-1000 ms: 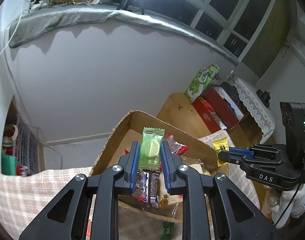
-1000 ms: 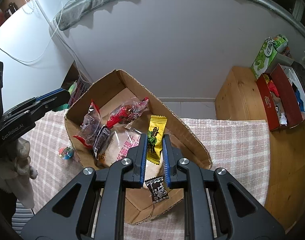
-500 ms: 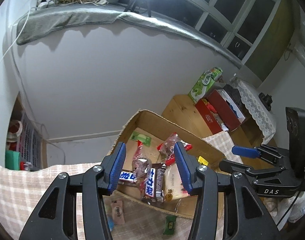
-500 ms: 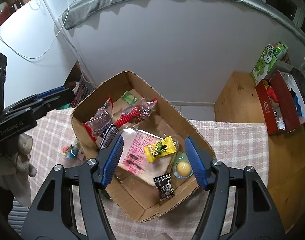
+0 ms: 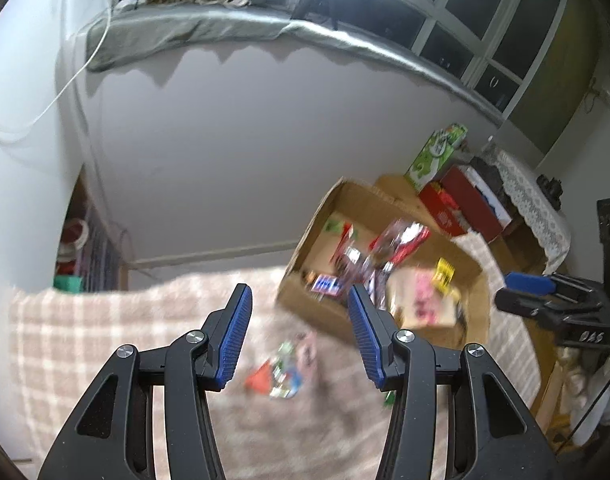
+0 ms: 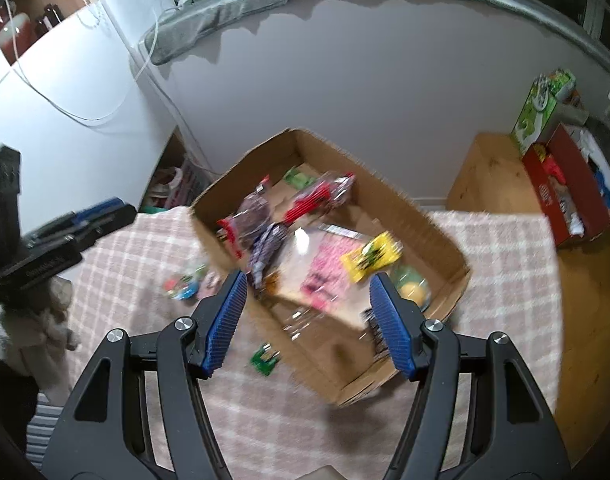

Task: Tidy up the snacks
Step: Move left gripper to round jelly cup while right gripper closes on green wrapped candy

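An open cardboard box (image 6: 429,220) sits on a pink checked cloth (image 6: 505,280) and holds several snack packets, among them a yellow packet (image 6: 371,256) and a small green packet (image 6: 299,178). The box also shows in the left wrist view (image 5: 369,200). My left gripper (image 5: 299,336) is open and empty, above loose sweets (image 5: 281,374) on the cloth left of the box. My right gripper (image 6: 309,320) is open and empty, above the box's near edge. A green sweet (image 6: 265,360) lies on the cloth by the box. Both views are motion-blurred.
A wooden cabinet (image 6: 489,172) stands to the right with a red box (image 6: 561,192) and a green carton (image 6: 541,104) on it. A grey wall rises behind the table. Each gripper shows at the edge of the other's view.
Both grippers opened; the green packet and the yellow packet dropped into the box. The left gripper has since swung left over the loose sweets and the right one has pulled back.
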`<state>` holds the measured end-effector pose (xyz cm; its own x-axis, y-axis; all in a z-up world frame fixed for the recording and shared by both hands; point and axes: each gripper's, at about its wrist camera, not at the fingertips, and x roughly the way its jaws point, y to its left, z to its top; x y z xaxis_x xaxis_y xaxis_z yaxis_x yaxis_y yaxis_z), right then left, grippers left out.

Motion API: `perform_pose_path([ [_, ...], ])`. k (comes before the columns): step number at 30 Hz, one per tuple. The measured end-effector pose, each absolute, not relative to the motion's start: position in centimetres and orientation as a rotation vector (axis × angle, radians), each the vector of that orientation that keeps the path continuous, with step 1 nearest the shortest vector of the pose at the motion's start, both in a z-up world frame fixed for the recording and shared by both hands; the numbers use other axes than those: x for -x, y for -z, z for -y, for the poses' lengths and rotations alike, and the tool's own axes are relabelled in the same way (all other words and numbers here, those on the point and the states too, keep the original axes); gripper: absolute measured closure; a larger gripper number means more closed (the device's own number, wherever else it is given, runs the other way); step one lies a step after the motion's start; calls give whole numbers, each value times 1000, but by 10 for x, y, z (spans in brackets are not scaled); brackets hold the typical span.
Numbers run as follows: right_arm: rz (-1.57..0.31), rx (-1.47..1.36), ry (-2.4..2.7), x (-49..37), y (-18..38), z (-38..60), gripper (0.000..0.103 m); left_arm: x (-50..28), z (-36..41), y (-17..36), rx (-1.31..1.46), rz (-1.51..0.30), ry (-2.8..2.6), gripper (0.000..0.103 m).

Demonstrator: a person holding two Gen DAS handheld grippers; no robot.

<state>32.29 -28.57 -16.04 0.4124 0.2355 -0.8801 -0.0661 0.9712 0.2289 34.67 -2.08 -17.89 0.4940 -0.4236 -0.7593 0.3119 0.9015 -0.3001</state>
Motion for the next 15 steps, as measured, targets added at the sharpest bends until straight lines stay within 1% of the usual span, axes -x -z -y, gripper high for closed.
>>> perform_pose_path([
  [7,-1161,-237,-232,-280,175,257,36,-327,0,208,156,-1027,442,54],
  [15,-1253,-272,-197,-264,221,237,36,-323,9,237,104,-1089,505,54],
])
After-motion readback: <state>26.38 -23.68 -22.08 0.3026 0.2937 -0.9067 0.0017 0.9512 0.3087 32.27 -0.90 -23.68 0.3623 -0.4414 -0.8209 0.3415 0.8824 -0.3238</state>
